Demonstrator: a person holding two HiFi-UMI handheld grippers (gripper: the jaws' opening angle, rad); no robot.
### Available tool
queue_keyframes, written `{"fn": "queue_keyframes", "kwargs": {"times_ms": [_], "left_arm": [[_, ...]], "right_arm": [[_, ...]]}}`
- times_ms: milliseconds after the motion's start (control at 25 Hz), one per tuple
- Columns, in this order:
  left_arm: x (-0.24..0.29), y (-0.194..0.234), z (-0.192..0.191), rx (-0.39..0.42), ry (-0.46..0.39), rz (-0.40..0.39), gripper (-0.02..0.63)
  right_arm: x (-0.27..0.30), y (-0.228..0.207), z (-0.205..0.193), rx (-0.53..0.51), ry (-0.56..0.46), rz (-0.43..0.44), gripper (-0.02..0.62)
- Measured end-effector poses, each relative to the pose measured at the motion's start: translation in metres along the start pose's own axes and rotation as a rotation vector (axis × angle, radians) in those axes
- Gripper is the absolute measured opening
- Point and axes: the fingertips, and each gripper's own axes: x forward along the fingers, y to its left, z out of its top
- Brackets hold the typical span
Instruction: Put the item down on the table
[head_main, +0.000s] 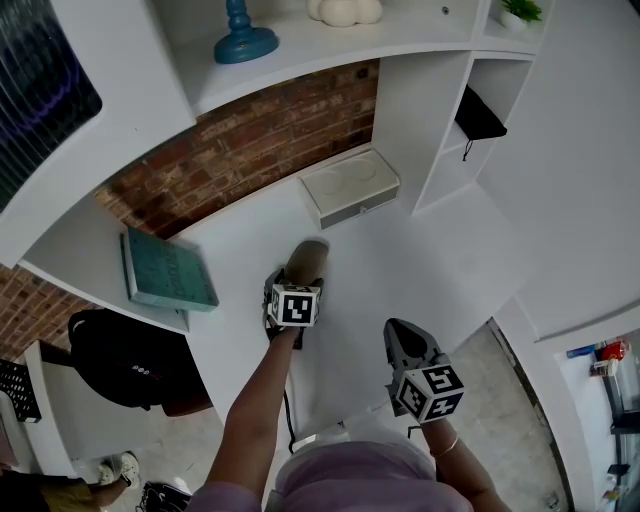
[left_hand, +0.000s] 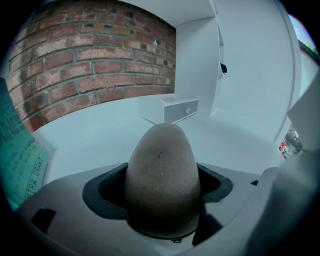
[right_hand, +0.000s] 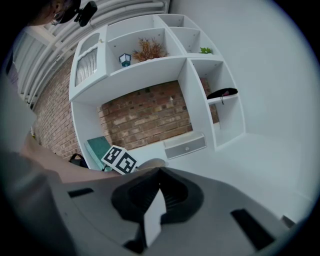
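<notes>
The egg-shaped item (left_hand: 162, 175), dull brown-grey, sits gripped in the left gripper (head_main: 298, 283). The jaws are clamped on its broad end and its narrow tip points away from the person. It is held over the white table (head_main: 420, 270); I cannot tell whether it touches the top. At about 5 o'clock from it, nearer the person, the right gripper (head_main: 400, 332) is over the same table with its jaws pressed together on nothing. At 9 o'clock from the egg a teal book (head_main: 165, 270) lies on a low white shelf. Farther off, at 1 o'clock, a small white drawer box (head_main: 350, 187) stands against the brick wall (head_main: 250, 150). At 2 o'clock a black object (head_main: 478, 118) rests on a shelf of the white unit.
</notes>
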Motion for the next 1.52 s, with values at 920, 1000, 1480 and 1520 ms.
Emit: {"fn": "queue_keyframes", "kwargs": {"times_ms": [920,1000,1480,1520], "left_arm": [[-0.091,0.009,0.019,-0.079,-0.223,0.021,0.316],[-0.1,0.01,0.015,-0.087,-0.232,0.027,0.284],[-0.149,0.01,-0.008,-0.129,-0.295,0.032,0.159],[-0.153,0.009,-0.009,-0.13,-0.301,0.032,0.15]], "right_arm": [[-0.008,0.03,0.003,-0.019,-0.029,0.052,0.002],[-0.009,0.033,0.002,-0.021,-0.031,0.056,0.002],[-0.022,0.05,0.0,-0.032,-0.044,0.067,0.002],[-0.023,0.051,0.0,-0.032,-0.045,0.067,0.002]]}}
